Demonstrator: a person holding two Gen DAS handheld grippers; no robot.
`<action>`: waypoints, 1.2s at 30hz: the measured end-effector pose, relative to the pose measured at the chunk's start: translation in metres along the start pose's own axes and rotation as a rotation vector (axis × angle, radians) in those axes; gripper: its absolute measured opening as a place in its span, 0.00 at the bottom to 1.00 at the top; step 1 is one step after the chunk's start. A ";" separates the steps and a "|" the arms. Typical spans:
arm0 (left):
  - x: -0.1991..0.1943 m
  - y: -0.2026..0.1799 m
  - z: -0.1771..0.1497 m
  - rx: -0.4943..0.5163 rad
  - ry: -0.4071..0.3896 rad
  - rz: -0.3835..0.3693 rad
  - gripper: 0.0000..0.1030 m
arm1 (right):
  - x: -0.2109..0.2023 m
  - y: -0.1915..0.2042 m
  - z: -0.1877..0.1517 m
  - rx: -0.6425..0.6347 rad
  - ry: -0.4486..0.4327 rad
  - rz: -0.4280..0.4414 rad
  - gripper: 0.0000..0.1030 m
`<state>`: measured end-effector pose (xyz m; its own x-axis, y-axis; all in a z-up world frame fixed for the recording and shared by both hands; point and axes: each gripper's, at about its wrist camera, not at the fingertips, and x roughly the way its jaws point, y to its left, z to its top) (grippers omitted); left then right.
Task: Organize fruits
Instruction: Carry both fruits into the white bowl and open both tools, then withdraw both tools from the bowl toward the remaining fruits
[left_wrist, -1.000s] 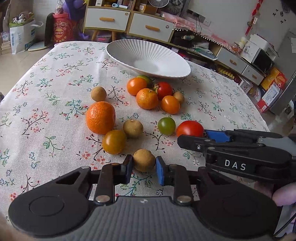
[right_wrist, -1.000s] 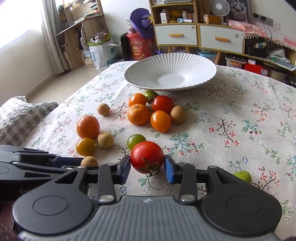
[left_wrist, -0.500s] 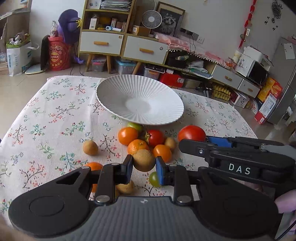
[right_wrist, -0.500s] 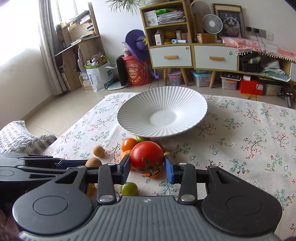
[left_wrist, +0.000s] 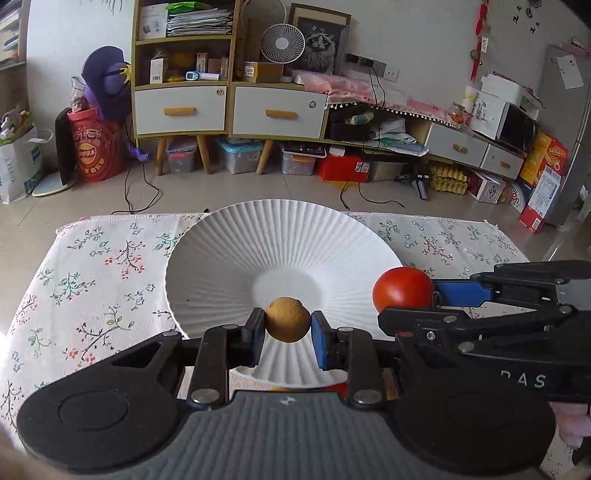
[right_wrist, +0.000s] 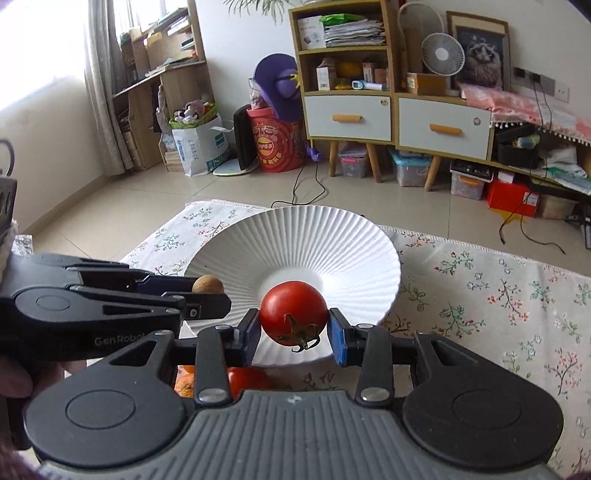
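A small round brown fruit is clamped between the pads of my left gripper, held above the near side of the white ribbed plate. My right gripper is shut on a red tomato, stem facing me, over the plate. In the left wrist view the tomato and the right gripper hang at the plate's right rim. In the right wrist view the brown fruit and the left gripper show at the plate's left rim. The plate has nothing lying in it.
The plate stands near the far edge of the table under a floral cloth. Another red tomato and an orange fruit peek out below my right gripper. Beyond the table lie tiled floor and cabinets.
Both grippers lifted their fruits off the cloth and carried them forward over the plate. The cluster of loose fruits dropped out of sight beneath the grippers.
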<state>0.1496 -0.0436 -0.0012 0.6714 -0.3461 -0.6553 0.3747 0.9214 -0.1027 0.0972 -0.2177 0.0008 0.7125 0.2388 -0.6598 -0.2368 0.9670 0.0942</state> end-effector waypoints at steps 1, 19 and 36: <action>0.007 0.001 0.004 0.016 -0.003 0.010 0.23 | 0.003 0.001 0.001 -0.030 0.001 -0.001 0.35; 0.048 0.007 0.017 0.051 0.008 0.030 0.23 | 0.027 0.002 -0.002 -0.150 0.017 -0.014 0.35; 0.021 0.004 0.018 0.061 0.033 0.073 0.52 | -0.002 0.005 0.012 -0.123 0.000 -0.033 0.56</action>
<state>0.1767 -0.0509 -0.0019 0.6769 -0.2718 -0.6841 0.3646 0.9311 -0.0091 0.1028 -0.2125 0.0114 0.7213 0.2073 -0.6609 -0.2926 0.9560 -0.0195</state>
